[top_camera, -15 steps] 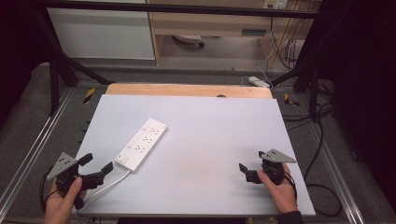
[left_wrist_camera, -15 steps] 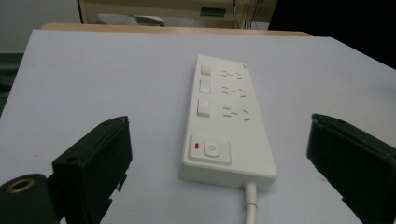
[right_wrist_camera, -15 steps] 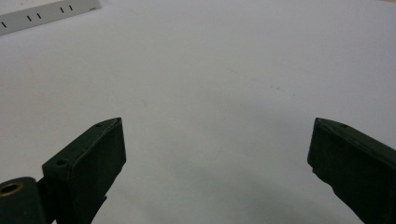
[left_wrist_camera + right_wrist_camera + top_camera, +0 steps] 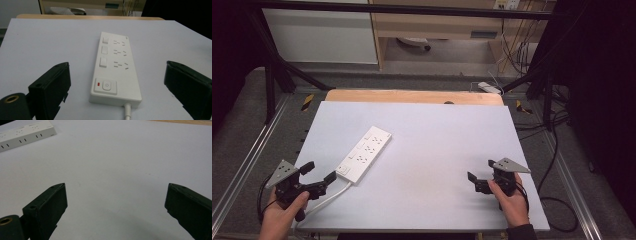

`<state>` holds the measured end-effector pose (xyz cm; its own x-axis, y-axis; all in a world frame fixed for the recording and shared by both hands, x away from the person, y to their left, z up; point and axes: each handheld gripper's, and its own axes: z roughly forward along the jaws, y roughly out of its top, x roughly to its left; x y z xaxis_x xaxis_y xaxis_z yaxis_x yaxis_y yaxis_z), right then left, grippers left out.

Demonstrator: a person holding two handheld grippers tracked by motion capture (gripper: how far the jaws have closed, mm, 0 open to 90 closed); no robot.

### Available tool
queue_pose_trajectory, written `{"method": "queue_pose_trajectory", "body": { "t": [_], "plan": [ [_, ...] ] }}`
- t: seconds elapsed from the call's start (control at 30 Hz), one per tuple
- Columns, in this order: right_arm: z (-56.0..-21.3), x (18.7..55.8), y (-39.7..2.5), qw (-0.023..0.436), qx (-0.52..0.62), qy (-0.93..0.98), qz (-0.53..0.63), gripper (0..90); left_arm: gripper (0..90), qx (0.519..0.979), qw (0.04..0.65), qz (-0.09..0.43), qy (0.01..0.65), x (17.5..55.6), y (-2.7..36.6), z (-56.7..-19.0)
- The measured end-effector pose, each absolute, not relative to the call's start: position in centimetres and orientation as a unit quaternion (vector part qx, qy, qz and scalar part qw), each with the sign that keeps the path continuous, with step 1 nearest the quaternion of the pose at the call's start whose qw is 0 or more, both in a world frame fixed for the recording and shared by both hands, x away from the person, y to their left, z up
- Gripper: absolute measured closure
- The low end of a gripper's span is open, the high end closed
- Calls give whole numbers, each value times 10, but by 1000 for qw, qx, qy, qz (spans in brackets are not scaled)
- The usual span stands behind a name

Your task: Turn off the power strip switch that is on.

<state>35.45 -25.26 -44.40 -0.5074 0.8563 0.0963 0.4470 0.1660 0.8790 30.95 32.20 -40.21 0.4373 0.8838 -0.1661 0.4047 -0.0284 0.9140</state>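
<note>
Presently we list, on the pale grey table top (image 4: 437, 150): one white power strip (image 4: 364, 153), lying flat and slantwise on the left half, three rows of sockets with a switch beside each, a larger power button with a red mark at the near end; its white cord (image 4: 329, 197) leaves that end toward the table's near edge. Our left gripper (image 4: 318, 175), held in the left hand (image 4: 282, 217) at the near left corner, has its jaws wide apart and holds nothing; in the left gripper view the strip (image 4: 116, 70) lies between and just beyond the jaws (untouched by either). Our right gripper (image 4: 479, 174), in the right hand (image 4: 512, 200) at the near right, likewise stands wide and empty over bare table; the strip (image 4: 25, 133) lies well apart from it.
</note>
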Motion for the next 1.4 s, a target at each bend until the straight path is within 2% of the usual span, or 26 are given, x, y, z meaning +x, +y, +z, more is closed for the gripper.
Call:
{"method": "queue_pose_trajectory", "body": {
  "t": [0.5, 1.4],
  "plan": [
    [-440, 351, -256, 235, 448, 724, 469, 38, 76, 701, 498, 215, 464, 329, 304, -387],
    [-439, 350, -253, 233, 449, 724, 468, 32, 69, 709, 490, 226, 454, 357, 301, -353]
  ]
}}
